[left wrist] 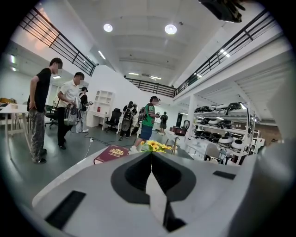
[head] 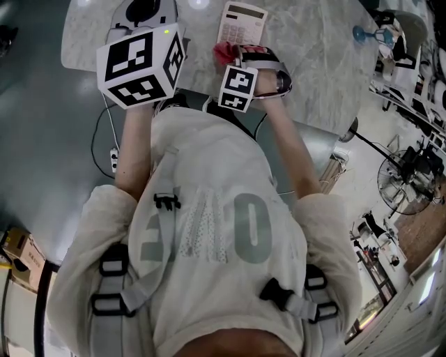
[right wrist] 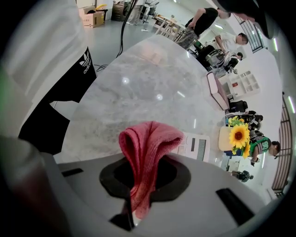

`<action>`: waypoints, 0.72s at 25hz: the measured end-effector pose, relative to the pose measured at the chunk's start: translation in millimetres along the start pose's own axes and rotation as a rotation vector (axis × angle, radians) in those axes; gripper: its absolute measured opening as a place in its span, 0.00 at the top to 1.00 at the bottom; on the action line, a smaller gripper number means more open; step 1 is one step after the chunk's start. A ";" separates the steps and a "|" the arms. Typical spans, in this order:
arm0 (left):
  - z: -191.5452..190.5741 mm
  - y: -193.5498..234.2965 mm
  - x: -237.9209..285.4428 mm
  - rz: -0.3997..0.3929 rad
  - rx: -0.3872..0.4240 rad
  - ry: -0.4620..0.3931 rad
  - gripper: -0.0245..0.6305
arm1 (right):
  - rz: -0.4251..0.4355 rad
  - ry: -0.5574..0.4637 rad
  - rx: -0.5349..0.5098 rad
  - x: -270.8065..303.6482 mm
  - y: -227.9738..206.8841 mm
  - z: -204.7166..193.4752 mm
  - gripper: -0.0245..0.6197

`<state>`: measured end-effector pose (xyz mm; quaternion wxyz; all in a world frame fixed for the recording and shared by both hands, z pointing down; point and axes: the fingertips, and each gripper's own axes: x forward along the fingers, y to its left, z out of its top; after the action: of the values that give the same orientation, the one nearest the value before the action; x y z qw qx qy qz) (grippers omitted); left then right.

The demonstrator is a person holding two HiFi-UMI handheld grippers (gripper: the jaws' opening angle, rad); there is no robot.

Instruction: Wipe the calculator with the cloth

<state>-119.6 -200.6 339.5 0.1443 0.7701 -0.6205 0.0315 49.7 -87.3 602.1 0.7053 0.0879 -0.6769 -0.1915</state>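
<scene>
From the head view we look down on a pale grey marbled desk (head: 317, 59) with a white, rectangular pocket calculator (head: 242, 22) lying flat near its far edge. The right gripper (head: 233, 56) points down at the desk just in front of the calculator's near corner, and a small red terry cloth (head: 224, 51) bunches at its tip. The left gripper (head: 144, 12) is held to the left of the calculator, its large marker cube towards us and its tip at the top edge of the picture.

In the left gripper view the jaws are pressed together along one thin seam, with nothing between them. Past them we see a dark red book (left wrist: 111, 154) and a bunch of yellow sunflowers (left wrist: 155, 146) on the desk. Beyond that, several people stand on the open grey floor (left wrist: 74, 143).

In the right gripper view the jaws are closed on the red cloth. It is pinched low down between them and rises in a folded loop that flops over their tips. The calculator lies on the marbled desk just beyond the cloth, to its right, with its display end pointing away from the gripper. The cloth covers part of the calculator's near edge in this view, and we cannot tell whether the two touch. The sunflowers stand farther along the desk, to the right of the calculator.
</scene>
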 end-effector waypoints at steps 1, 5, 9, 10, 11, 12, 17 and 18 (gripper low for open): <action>1.8 -1.6 0.7 -0.001 0.003 -0.003 0.93 | -0.005 -0.004 -0.002 -1.0 -3.0 -1.1 0.88; 8.9 -15.7 10.7 -0.011 0.022 -0.025 0.93 | -0.092 -0.011 0.051 -4.0 -38.8 -21.3 0.88; 27.1 -24.8 12.4 -0.035 0.049 -0.067 0.93 | -0.223 -0.016 0.155 -28.9 -101.0 -40.3 0.88; 33.0 -26.6 10.5 -0.042 0.055 -0.076 0.93 | -0.259 -0.020 0.179 -40.6 -116.6 -44.6 0.88; 38.8 -29.2 9.0 -0.047 0.061 -0.085 0.93 | -0.297 -0.025 0.201 -53.4 -132.0 -49.9 0.88; 43.8 -32.6 8.3 -0.052 0.068 -0.093 0.93 | -0.336 -0.032 0.224 -66.8 -146.6 -56.1 0.88; 57.8 -58.1 13.3 -0.080 0.116 -0.134 0.93 | -0.545 -0.108 0.378 -137.5 -202.7 -92.9 0.88; 62.7 -64.6 14.6 -0.086 0.131 -0.148 0.93 | -0.583 -0.147 0.432 -152.6 -210.1 -99.9 0.88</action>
<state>-62.2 -218.7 271.0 0.0486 0.8041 -0.5924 0.0087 115.1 -232.9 374.3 0.5357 0.4100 -0.6970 -0.2430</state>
